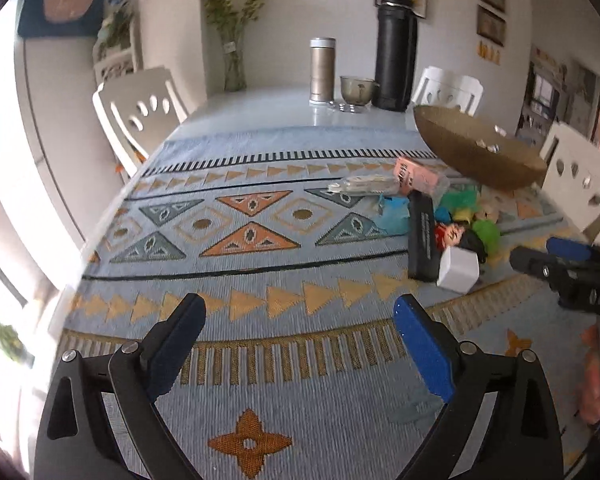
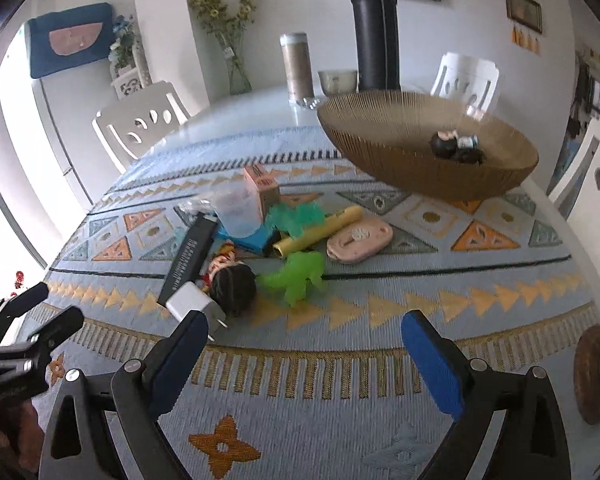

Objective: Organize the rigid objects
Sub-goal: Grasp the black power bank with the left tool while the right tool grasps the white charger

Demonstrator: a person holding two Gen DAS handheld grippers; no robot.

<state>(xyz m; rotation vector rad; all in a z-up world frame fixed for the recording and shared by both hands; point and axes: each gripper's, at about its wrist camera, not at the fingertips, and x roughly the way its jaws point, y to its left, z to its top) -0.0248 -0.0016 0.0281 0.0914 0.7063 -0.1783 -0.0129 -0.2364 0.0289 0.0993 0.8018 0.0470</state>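
A heap of small objects lies on the patterned tablecloth [image 2: 340, 360]: a white plug adapter [image 2: 192, 302], a long black box [image 2: 188, 258], a black-haired doll head [image 2: 234, 286], a pink box [image 2: 262, 190], a yellow roll [image 2: 320, 230], a pink oval case [image 2: 358, 242] and green mesh [image 2: 300, 276]. A gold ribbed bowl [image 2: 380, 148] behind the heap holds a small dark figure [image 2: 454, 148]. My right gripper [image 2: 304, 334] is open and empty, just in front of the adapter. My left gripper [image 1: 300, 312] is open and empty over bare cloth, left of the heap [image 1: 440, 224].
A tall black flask [image 2: 374, 28], a beige canister [image 2: 298, 68] and a small cup [image 2: 338, 80] stand at the table's far end. White chairs [image 2: 140, 124] stand around the table. A round brown object [image 2: 596, 376] lies at the right edge.
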